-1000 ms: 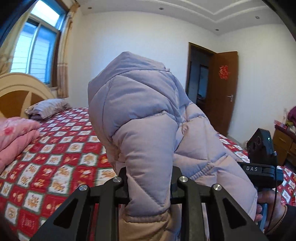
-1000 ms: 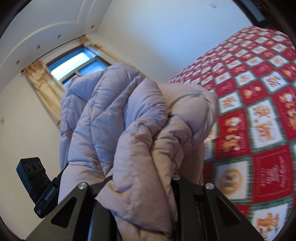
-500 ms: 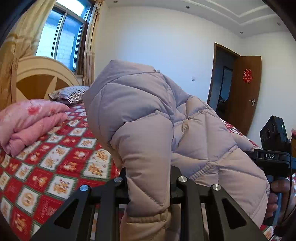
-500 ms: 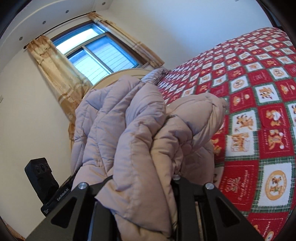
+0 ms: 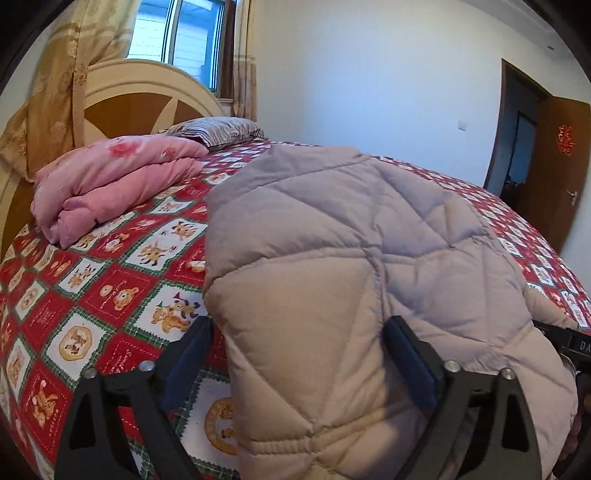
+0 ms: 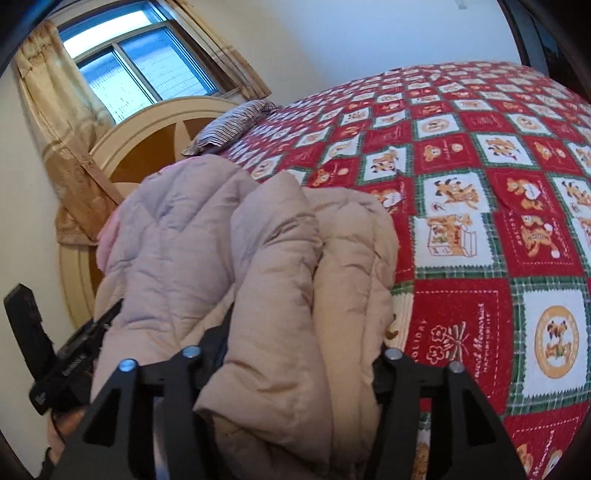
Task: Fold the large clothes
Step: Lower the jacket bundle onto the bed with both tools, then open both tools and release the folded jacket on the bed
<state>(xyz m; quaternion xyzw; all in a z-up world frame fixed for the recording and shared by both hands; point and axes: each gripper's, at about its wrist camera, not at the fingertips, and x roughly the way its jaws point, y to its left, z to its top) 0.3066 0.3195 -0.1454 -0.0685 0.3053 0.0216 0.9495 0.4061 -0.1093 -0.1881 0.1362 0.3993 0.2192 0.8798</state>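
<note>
Left gripper [image 5: 295,354] tilted down toward the bed [image 5: 122,295], near edge. Jaws opening, spread wide. The coat [image 5: 351,258] bulges between them. Left pad stands clear of the fabric, with bedspread visible in the gap; right pad lies against the quilting or just beside it, contact unclear. No squeeze visible on the cloth.

Right gripper [image 6: 291,354] also pitched down, jaws opening. Folded layers of the coat [image 6: 266,266] fill the space between the fingers. Both pads are buried by fabric, so whether they touch cannot be told.

Each gripper shows in the other's view: the right one's black body at the far right edge of the left view, with part of a hand [image 5: 580,435] below it; the left one at lower left in the right view, over a hand [image 6: 68,424].

Coat: pale lilac-beige, quilted, bundled in thick folds, lying on the red patterned bedspread at the near side of the bed, spanning both grippers.

Beyond, left: folded pink quilt [image 5: 110,181], striped pillow [image 5: 218,129], rounded headboard [image 5: 140,96], curtain [image 5: 62,81], window [image 5: 177,33]. Far right: open door [image 5: 565,162].
</note>
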